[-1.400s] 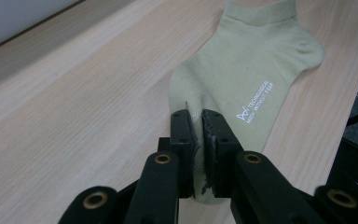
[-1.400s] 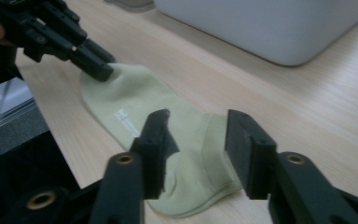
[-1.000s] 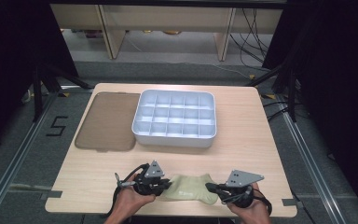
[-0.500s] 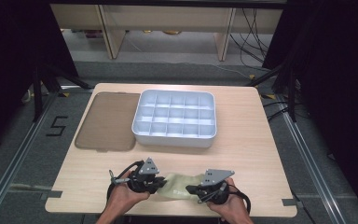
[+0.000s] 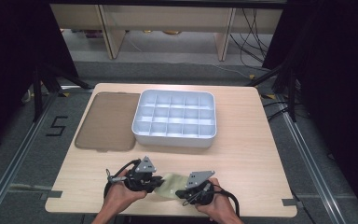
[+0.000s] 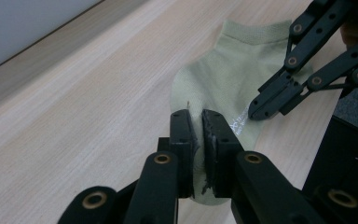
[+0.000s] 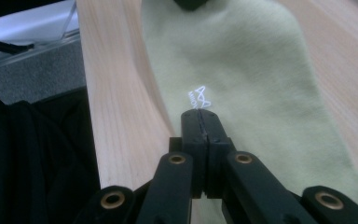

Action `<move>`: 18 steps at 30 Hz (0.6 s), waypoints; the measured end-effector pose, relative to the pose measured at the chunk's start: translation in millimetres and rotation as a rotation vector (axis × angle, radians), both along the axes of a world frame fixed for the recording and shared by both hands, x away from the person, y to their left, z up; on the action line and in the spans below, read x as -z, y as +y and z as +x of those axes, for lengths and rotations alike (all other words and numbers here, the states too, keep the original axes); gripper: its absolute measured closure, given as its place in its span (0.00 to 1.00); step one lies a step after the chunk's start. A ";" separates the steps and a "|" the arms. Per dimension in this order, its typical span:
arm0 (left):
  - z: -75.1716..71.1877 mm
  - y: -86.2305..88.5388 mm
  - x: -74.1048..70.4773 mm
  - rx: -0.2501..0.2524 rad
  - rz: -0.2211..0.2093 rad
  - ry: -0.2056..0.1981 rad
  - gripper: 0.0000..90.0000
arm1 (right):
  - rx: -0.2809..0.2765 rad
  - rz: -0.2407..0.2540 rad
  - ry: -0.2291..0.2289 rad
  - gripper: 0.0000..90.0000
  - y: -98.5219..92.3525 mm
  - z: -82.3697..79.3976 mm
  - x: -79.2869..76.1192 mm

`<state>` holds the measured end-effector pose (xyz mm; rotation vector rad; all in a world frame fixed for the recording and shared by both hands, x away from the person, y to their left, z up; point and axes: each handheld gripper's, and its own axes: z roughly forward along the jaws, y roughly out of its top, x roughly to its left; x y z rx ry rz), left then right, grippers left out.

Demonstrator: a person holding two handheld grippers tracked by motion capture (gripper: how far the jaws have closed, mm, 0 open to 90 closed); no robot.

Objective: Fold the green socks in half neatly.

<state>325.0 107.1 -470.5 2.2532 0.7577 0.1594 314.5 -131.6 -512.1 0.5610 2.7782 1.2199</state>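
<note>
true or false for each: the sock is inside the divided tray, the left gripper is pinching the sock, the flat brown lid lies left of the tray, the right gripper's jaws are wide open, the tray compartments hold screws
1. The sock is inside the divided tray. False: it lies on the table near the front edge, between the two grippers.
2. The left gripper is pinching the sock. True: its jaws are closed on a fold of the fabric.
3. The flat brown lid lies left of the tray. True, in the high view.
4. The right gripper has its jaws wide open. False: they are shut together, tips at the sock's surface.
5. The tray compartments hold screws. False: they look empty in the high view.
</note>
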 end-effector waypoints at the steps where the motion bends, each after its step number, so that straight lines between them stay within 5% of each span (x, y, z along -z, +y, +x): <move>1: 0.2 0.3 0.4 -0.005 0.000 0.004 0.92 | 0.008 0.021 -0.002 1.00 -1.2 2.5 -2.9; 7: 0.4 -0.9 -0.2 -0.001 -0.008 0.011 0.91 | 0.109 0.037 -0.034 1.00 -14.3 21.7 -14.1; 9: 0.0 -1.5 -1.1 0.001 -0.008 0.018 0.91 | 0.137 0.041 -0.011 1.00 -15.7 28.6 -13.3; 15: -0.4 -4.6 -5.9 0.014 -0.018 -0.005 0.91 | 0.142 -0.032 -0.012 1.00 -6.2 43.1 -1.7; 18: 0.2 -4.3 -10.9 0.020 -0.031 -0.011 0.92 | 0.137 -0.028 -0.013 1.00 -3.5 45.0 -0.6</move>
